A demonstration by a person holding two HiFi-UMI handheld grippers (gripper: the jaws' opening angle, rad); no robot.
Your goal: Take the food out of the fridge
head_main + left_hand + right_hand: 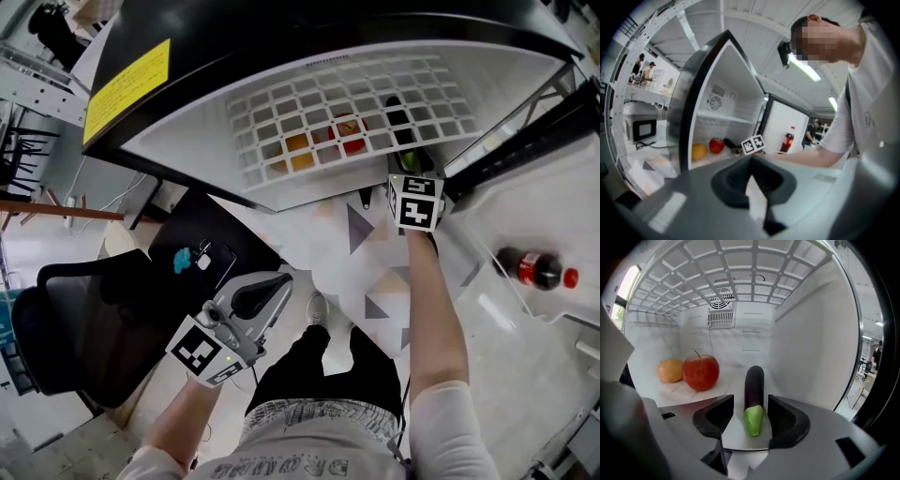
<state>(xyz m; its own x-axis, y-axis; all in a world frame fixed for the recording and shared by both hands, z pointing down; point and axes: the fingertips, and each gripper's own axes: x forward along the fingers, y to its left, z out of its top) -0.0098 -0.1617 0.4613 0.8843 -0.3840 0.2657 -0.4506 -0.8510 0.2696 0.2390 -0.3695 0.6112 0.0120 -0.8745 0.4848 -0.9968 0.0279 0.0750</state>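
Right gripper view: one eggplant (754,383) between right gripper's (751,405) parted fingers (one apple (700,371), one orange (670,371) nearby); left gripper's (751,163) fingers together.

Black office chair (75,328) beside dark desk (178,225) w/ blue item (183,261), poss. a phone (222,265); microwave (640,127) in bkgd.

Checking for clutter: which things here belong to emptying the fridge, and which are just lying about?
Job in hand:
- fridge
- eggplant, between the jaws of the open right claw
- apple
- orange

Lying about:
- chair
- table
- microwave
- bottle in the door, probably: a drink, not food
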